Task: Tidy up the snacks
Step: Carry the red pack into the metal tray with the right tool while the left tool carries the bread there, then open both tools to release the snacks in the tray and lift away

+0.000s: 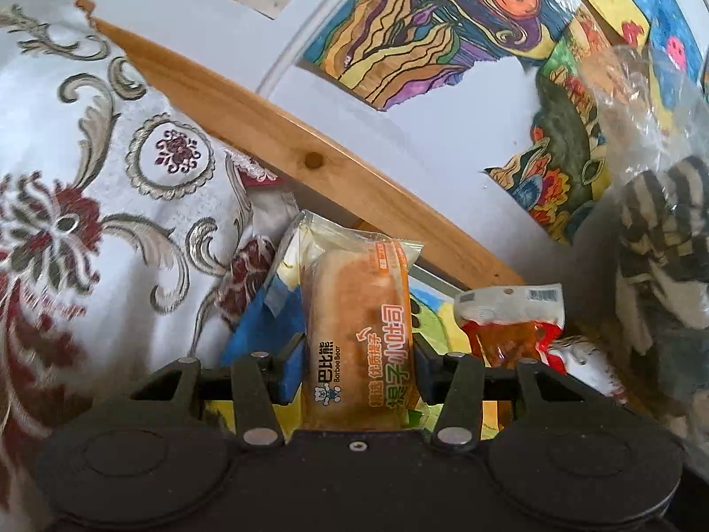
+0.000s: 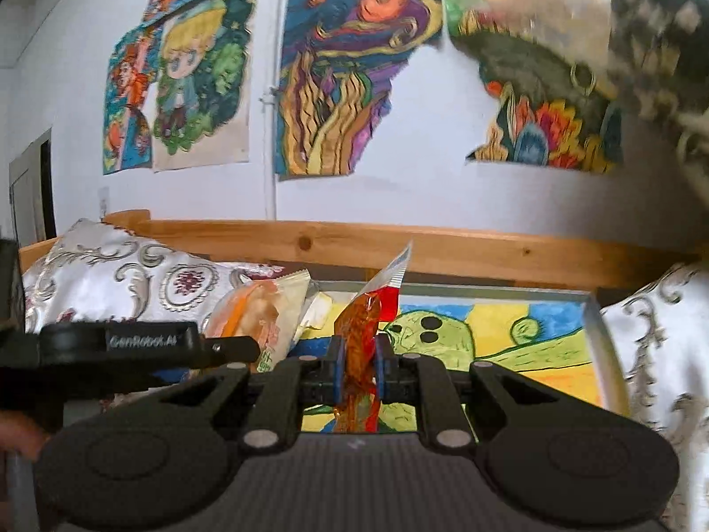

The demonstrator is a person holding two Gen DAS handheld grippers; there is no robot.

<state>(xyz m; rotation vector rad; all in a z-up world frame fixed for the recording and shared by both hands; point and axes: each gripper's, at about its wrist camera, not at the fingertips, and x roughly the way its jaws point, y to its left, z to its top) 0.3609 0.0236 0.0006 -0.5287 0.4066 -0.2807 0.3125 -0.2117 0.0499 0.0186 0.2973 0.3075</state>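
Observation:
My left gripper (image 1: 359, 354) is shut on a wrapped bread snack (image 1: 354, 310), an orange-and-white pack with a bear logo, held upright between the blue pads. To its right in the same view hangs a red-and-orange snack pouch (image 1: 509, 328) with a white top. In the right wrist view my right gripper (image 2: 360, 365) is shut on that red-orange pouch (image 2: 361, 346), which stands on edge between the pads. The bread pack (image 2: 261, 310) and the left gripper's black body (image 2: 133, 346) show at the left.
Below both grippers lies a framed colourful painting (image 2: 487, 332). Patterned white cushions (image 2: 133, 279) sit on both sides, another cushion (image 2: 656, 346) at the right. A wooden rail (image 2: 399, 248) runs behind, under a wall of drawings (image 2: 345, 80). A clear plastic bag (image 1: 642, 102) and striped cloth (image 1: 664, 230) hang at the upper right.

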